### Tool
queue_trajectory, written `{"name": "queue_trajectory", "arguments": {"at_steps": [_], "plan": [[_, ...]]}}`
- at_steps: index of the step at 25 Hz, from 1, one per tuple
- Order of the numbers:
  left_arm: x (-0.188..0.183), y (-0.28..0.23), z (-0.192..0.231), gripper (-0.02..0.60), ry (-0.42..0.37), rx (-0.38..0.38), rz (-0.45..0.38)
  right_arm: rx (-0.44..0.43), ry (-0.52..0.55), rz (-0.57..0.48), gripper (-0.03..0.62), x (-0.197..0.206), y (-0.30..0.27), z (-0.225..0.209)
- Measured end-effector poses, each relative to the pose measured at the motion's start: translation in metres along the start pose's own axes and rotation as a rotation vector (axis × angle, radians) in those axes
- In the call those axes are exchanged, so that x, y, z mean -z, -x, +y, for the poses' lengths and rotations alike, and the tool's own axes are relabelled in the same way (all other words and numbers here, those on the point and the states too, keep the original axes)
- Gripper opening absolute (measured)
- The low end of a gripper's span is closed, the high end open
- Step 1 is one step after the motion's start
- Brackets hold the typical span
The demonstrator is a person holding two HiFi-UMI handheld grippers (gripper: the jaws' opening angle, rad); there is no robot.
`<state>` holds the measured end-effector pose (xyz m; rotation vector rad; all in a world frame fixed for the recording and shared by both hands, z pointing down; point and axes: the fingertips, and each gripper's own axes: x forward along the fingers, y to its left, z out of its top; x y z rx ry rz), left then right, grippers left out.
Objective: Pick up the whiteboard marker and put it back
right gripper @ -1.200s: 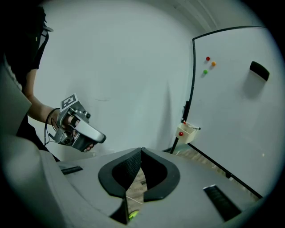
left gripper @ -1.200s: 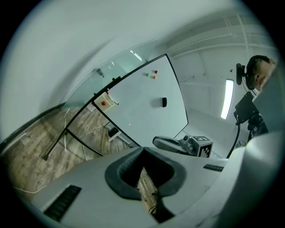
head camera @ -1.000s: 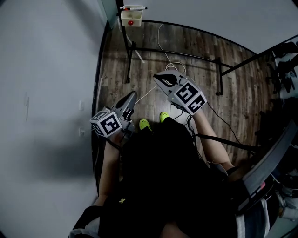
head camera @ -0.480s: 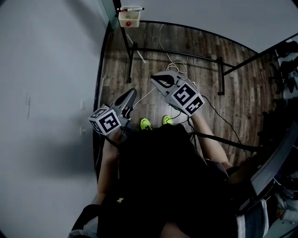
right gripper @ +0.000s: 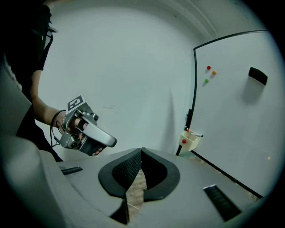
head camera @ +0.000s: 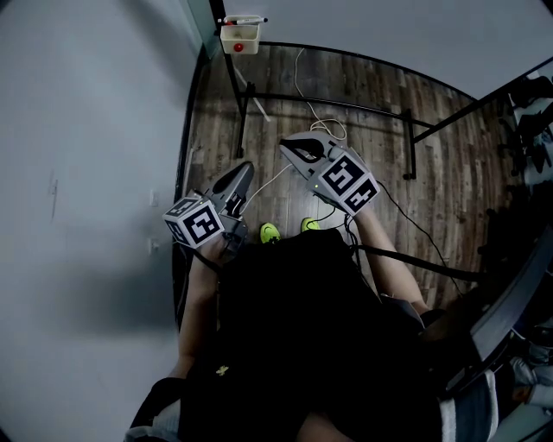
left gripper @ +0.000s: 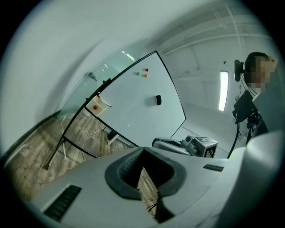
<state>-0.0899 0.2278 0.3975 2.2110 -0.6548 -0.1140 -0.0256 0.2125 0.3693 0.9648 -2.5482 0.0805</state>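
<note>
The whiteboard marker (head camera: 244,19) lies across the top of a small cream box (head camera: 240,38) hung at the whiteboard's lower corner, far ahead of both grippers. The right gripper view shows the marker (right gripper: 195,132) on that box (right gripper: 189,140), and the left gripper view shows the box (left gripper: 96,107). My left gripper (head camera: 244,169) is held in the air at waist height, shut and empty. Just to its right, my right gripper (head camera: 286,146) is also shut with nothing in it. In their own views both pairs of jaws meet, left (left gripper: 143,150) and right (right gripper: 141,150).
The whiteboard (left gripper: 133,107) stands on a black metal frame (head camera: 346,105) over a wooden floor (head camera: 449,173). It carries a black eraser (right gripper: 258,75) and coloured magnets (right gripper: 209,74). A grey wall (head camera: 86,173) runs along the left. White cables (head camera: 321,121) lie on the floor.
</note>
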Motion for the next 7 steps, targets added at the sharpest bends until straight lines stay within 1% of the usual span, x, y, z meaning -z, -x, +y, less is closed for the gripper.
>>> {"name": "queue_trajectory", "arguments": {"at_steps": [7], "plan": [[0.0053, 0.0051, 0.0016, 0.032, 0.006, 0.005, 0.001, -0.003, -0.004, 0.003, -0.002, 0.0028, 0.0014, 0.0063]]}}
